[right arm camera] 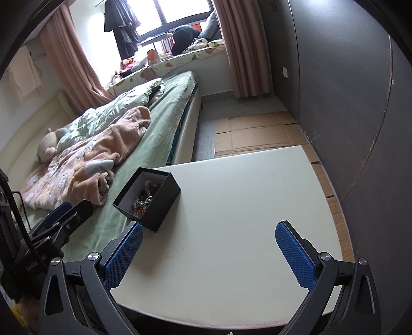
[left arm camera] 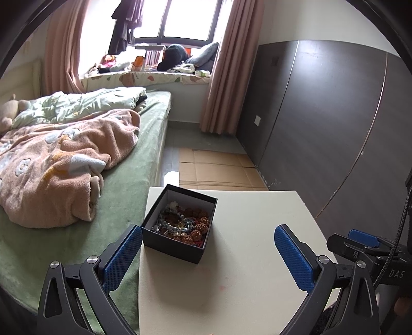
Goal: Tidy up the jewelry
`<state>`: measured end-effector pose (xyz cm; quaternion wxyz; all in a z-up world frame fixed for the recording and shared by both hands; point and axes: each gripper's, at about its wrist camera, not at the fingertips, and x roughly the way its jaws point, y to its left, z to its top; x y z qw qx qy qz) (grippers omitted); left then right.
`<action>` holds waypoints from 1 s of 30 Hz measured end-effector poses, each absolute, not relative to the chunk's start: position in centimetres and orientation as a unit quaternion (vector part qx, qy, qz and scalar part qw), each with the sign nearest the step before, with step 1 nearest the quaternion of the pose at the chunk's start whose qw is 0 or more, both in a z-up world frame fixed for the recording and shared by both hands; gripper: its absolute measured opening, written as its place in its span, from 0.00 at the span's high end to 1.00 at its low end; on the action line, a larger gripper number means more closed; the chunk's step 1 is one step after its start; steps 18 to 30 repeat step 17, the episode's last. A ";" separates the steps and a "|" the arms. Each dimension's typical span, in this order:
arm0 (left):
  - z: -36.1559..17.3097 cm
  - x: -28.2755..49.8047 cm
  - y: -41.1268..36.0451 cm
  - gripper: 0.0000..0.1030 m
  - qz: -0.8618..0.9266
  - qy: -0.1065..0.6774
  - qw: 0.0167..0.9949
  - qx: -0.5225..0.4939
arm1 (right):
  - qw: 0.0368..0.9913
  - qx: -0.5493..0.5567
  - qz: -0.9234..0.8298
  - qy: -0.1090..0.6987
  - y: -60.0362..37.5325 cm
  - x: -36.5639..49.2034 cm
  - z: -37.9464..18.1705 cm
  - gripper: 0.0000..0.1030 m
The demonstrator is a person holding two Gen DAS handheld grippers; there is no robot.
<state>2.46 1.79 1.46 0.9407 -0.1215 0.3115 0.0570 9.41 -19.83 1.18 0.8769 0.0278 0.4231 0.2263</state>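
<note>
Jewelry box [left arm camera: 179,223] beyond the left jaws' gap.

Blown-out daylight via window [left arm camera: 180,20], fisheye-warped edges, dark vignette.

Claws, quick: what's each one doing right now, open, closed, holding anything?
Left claw: open, empty, just short of the black box of beads.
Right claw: open, empty, over the bare white table.
</note>
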 end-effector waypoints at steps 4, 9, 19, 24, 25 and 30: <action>1.5 2.3 1.8 0.01 0.058 0.309 0.942 -0.115 | 0.876 0.027 0.226 0.425 -19.8 9.4 1.1 0.00; 1.3 2.5 1.6 0.01 0.053 0.315 0.941 -0.109 | 0.875 0.025 0.227 0.427 -19.6 9.5 1.1 0.00; 1.6 2.1 0.6 0.01 0.052 0.302 0.948 -0.079 | 0.872 0.021 0.227 0.433 -19.2 9.4 1.0 0.00; 1.6 2.1 0.6 0.01 0.052 0.302 0.948 -0.079 | 0.872 0.021 0.227 0.433 -19.2 9.4 1.0 0.00; 1.6 2.1 0.6 0.01 0.052 0.302 0.948 -0.079 | 0.872 0.021 0.227 0.433 -19.2 9.4 1.0 0.00; 1.6 2.1 0.6 0.01 0.052 0.302 0.948 -0.079 | 0.872 0.021 0.227 0.433 -19.2 9.4 1.0 0.00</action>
